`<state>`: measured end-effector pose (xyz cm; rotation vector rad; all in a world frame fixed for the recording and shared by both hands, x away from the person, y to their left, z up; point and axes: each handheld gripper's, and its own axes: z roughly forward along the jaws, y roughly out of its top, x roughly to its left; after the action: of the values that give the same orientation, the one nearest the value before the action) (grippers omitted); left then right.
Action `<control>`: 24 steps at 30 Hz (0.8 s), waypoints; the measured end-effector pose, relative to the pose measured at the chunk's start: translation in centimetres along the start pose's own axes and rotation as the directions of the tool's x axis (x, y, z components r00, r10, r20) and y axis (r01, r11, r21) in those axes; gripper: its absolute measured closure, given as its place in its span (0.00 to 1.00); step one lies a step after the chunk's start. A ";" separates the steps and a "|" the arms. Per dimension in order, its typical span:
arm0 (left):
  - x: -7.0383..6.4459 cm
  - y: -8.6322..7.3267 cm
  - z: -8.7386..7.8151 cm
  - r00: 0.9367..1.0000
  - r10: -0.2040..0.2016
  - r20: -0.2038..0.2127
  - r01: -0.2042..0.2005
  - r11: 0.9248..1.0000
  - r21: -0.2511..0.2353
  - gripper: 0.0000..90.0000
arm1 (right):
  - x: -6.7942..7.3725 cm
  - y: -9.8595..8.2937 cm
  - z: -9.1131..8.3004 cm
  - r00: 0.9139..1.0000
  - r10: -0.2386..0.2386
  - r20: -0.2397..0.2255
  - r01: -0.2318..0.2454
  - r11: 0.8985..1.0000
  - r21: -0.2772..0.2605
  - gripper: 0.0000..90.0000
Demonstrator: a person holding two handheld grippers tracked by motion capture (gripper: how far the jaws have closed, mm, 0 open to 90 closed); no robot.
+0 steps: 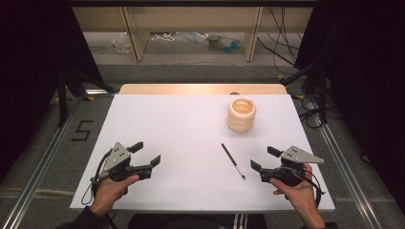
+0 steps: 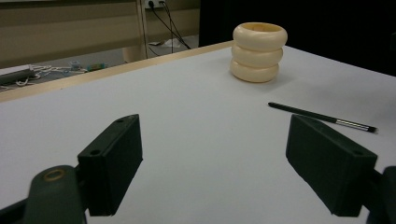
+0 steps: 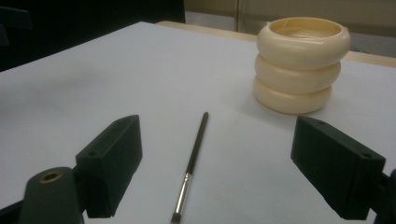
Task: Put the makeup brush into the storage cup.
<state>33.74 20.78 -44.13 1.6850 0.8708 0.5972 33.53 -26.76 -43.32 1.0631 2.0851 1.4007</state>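
Two grippers are held low over the near edge of the white table (image 1: 143, 119), each with its jaws spread wide and nothing between them. The left gripper (image 1: 145, 156) is seen at the near left; the right gripper (image 1: 261, 159) sits at the near right, just beside the brush (image 1: 233, 161). The brush lies flat, metal collar and tip toward the person, handle pointing toward the cream ribbed holder (image 1: 241, 115), which stands upright farther back and well apart from it. No grasp has yet been made; the work is judged to be at its start. A pickup of the brush by the right gripper is likely called for next, jaws lowered astride the thin handle. A "5" (image 1: 82, 130) is marked on the floor at left; no brand can be read.
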 end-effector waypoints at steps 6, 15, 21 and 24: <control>0.1 -0.1 0.0 1.000 -0.004 -0.006 0.004 1.000 0.004 0.21 | 0.0 0.6 0.8 0.999 -0.029 0.019 0.029 0.999 0.018 0.20; 0.1 -0.1 0.0 1.000 -0.003 -0.006 0.003 1.000 0.004 0.21 | 0.5 2.6 2.7 0.994 -0.105 0.012 0.102 0.982 0.160 0.22; 0.1 -0.1 0.1 1.000 -0.003 -0.005 0.003 1.000 0.003 0.21 | 0.3 3.6 3.7 0.993 -0.115 -0.006 0.113 0.959 0.260 0.22; 0.1 -0.1 0.1 1.000 -0.003 -0.005 0.003 1.000 0.003 0.21 | 0.1 4.1 4.1 0.993 -0.117 -0.031 0.121 0.957 0.263 0.22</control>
<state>33.82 20.80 -44.21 1.6851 0.8778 0.5981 37.82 -23.39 -41.33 1.0072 2.3537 1.0984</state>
